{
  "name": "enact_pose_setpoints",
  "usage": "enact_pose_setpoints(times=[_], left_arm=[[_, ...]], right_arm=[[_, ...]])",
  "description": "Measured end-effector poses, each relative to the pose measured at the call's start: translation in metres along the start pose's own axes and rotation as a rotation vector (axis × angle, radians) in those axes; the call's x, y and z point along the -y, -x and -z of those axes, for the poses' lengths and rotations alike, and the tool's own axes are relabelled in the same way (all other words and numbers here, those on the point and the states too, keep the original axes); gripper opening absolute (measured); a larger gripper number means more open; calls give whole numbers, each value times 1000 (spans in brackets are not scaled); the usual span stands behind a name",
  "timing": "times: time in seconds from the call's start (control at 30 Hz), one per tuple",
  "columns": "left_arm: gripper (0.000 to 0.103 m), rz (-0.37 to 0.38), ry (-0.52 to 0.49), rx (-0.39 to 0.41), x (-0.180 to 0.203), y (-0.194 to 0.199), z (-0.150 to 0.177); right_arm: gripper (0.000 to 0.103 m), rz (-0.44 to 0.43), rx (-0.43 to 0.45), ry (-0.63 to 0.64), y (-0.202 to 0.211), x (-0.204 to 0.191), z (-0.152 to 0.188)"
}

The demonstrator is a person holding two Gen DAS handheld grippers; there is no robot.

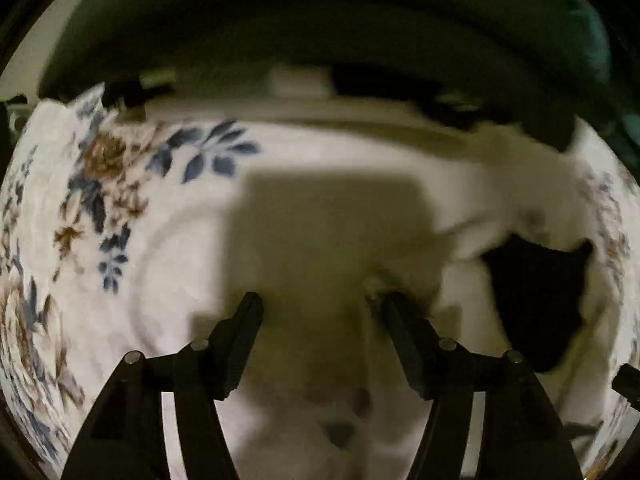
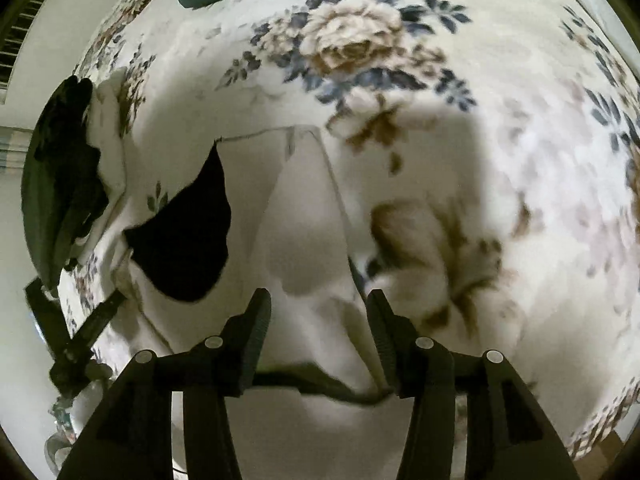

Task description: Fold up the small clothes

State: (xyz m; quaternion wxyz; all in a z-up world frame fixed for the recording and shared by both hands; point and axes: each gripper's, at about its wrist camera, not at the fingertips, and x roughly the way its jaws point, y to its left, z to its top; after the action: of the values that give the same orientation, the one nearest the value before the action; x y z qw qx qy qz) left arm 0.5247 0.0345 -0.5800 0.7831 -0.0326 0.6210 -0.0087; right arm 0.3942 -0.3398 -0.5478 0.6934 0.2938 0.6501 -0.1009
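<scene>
White garment (image 2: pixel 304 216) lies on floral sheet (image 2: pixel 400 48); black patch (image 2: pixel 188 232) showing.

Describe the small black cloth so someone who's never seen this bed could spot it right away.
Start from the floral bedspread, cream with blue and brown roses. On it lies a white garment, ahead of the open right gripper. The black cloth sits on its left side, the only solid black patch on the pale fabric.

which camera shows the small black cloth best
The right wrist view: the black cloth lies sharp and whole on the white garment, left of the open right gripper. The left wrist view shows it blurred, far right.
</scene>
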Motion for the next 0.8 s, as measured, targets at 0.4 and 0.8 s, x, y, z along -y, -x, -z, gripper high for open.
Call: enact_pose_setpoints(times=[0.4,0.8], left_arm=[[61,315,40,24,-22,55,0],[6,139,-406,15,61,6,-9]], right_arm=[[66,2,-14,33,7,-3,-34],[66,143,-83,420,-65,-80,-114]])
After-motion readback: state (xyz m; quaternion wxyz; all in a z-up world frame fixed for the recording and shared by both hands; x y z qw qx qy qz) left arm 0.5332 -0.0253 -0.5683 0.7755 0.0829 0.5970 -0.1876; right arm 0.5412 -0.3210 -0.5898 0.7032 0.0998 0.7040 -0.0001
